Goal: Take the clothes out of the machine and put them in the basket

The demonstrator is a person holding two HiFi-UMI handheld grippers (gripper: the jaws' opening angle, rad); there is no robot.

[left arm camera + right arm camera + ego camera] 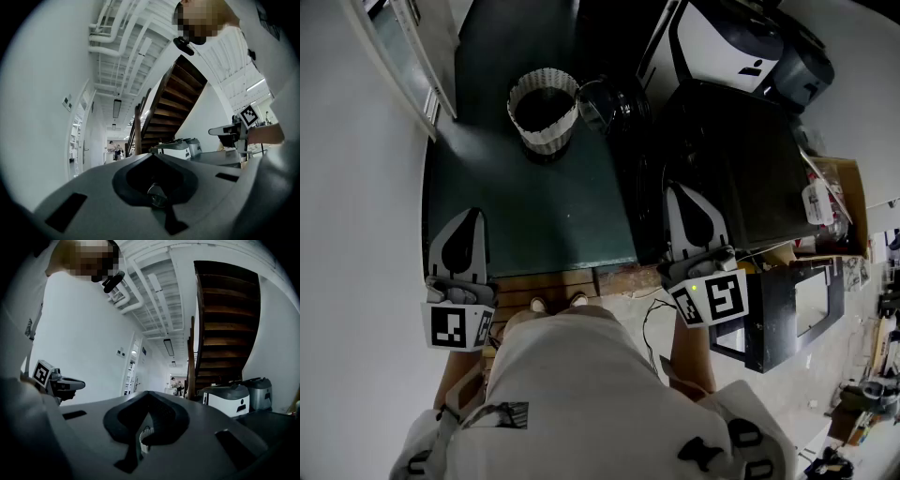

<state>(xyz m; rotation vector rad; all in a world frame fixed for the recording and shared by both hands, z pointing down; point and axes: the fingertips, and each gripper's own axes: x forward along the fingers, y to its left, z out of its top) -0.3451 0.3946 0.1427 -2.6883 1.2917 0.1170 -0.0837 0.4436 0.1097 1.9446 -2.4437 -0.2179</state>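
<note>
View from above: a person stands holding the left gripper (pixel 472 216) and right gripper (pixel 687 191), each with its jaws together and nothing between them. A white woven basket (pixel 546 131) sits on the dark floor at twelve o'clock. The dark machine (pixel 731 169) stands at two o'clock, its round door (pixel 609 105) apparently open. No clothes are visible. They are probably soft, light and limp, best pinched at a bunched fold.

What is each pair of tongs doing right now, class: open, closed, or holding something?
Left grey tongs: closed, holding nothing.
Right grey tongs: closed, holding nothing.
</note>
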